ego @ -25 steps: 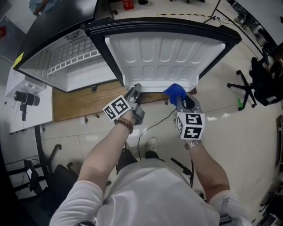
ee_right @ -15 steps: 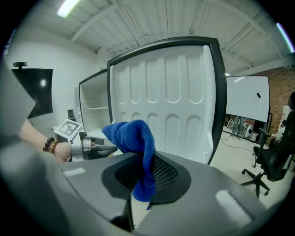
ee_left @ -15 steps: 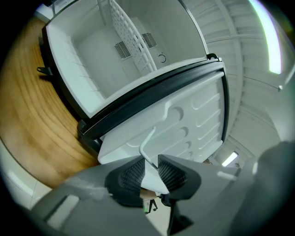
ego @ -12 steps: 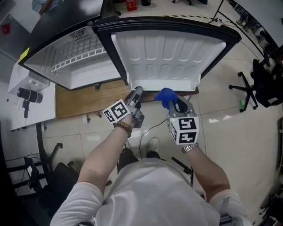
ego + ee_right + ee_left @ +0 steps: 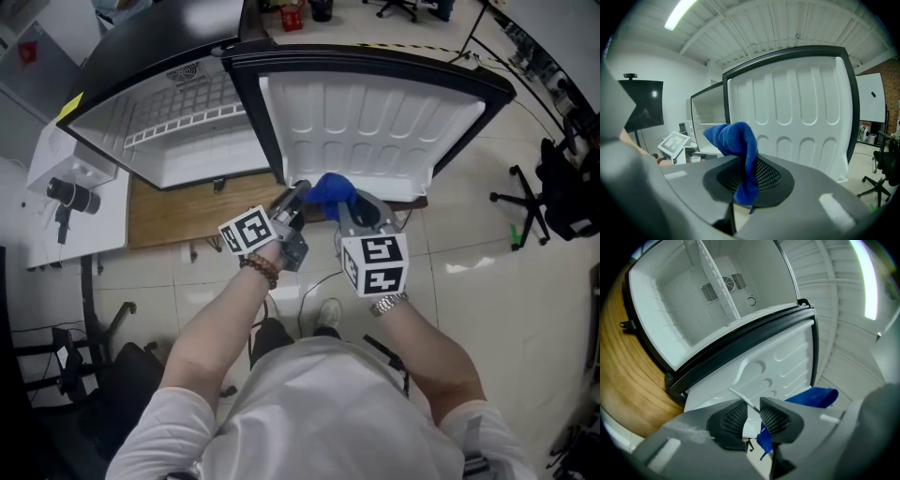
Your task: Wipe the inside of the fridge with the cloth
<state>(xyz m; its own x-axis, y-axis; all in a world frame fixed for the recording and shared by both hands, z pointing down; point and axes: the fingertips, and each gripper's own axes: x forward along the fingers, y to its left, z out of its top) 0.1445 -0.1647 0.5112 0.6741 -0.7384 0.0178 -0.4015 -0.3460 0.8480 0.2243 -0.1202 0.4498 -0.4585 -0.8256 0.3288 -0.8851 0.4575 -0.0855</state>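
The small fridge (image 5: 178, 141) stands open, its white-lined door (image 5: 366, 122) swung wide to the right. My right gripper (image 5: 349, 208) is shut on a blue cloth (image 5: 330, 190), held just before the door's lower edge. In the right gripper view the cloth (image 5: 733, 138) bunches above the pads (image 5: 764, 176) and hangs between them. My left gripper (image 5: 296, 195) is at the door's lower corner near the hinge. Its jaws are closing, with a thin white edge of the door (image 5: 778, 366) showing in the gap and the pads (image 5: 733, 418) not pressing on it.
The fridge rests on a wooden board (image 5: 178, 220). A wire shelf (image 5: 178, 127) sits inside the cavity. A white table with a camera (image 5: 70, 192) is at the left. An office chair base (image 5: 525, 202) stands at the right, and a cable (image 5: 319, 277) lies on the floor.
My right gripper has carried the blue cloth leftwards, close to the left gripper at the door's lower corner. The left gripper has stayed at that corner.
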